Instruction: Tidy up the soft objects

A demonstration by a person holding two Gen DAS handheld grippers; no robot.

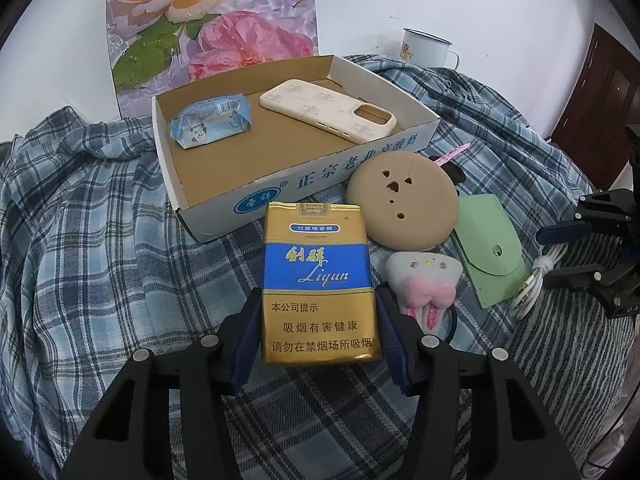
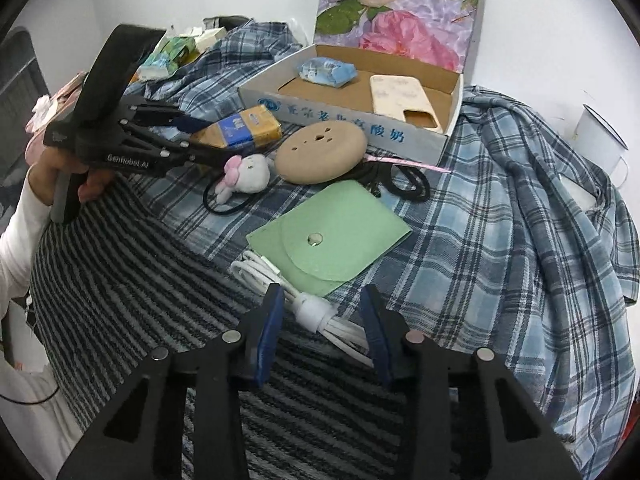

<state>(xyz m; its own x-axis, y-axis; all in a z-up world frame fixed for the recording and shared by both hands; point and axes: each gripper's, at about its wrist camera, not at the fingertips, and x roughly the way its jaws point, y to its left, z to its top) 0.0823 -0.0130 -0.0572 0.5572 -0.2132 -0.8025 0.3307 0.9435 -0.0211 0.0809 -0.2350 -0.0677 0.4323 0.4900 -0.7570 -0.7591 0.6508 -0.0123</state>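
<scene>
While the gold cigarette pack (image 1: 320,280) is clamped between the pads of the left tool (image 1: 318,332) just before the cardboard tray (image 1: 256,196), the right tool (image 2: 322,328) is held open astride the white cable bundle (image 2: 316,312) beside the green pouch (image 2: 332,236).

The right gripper (image 2: 320,320), jaws apart, straddles a coiled white charging cable (image 2: 320,312) beside a flat green felt pouch (image 2: 340,236) on striped cloth (image 2: 132,280).
</scene>
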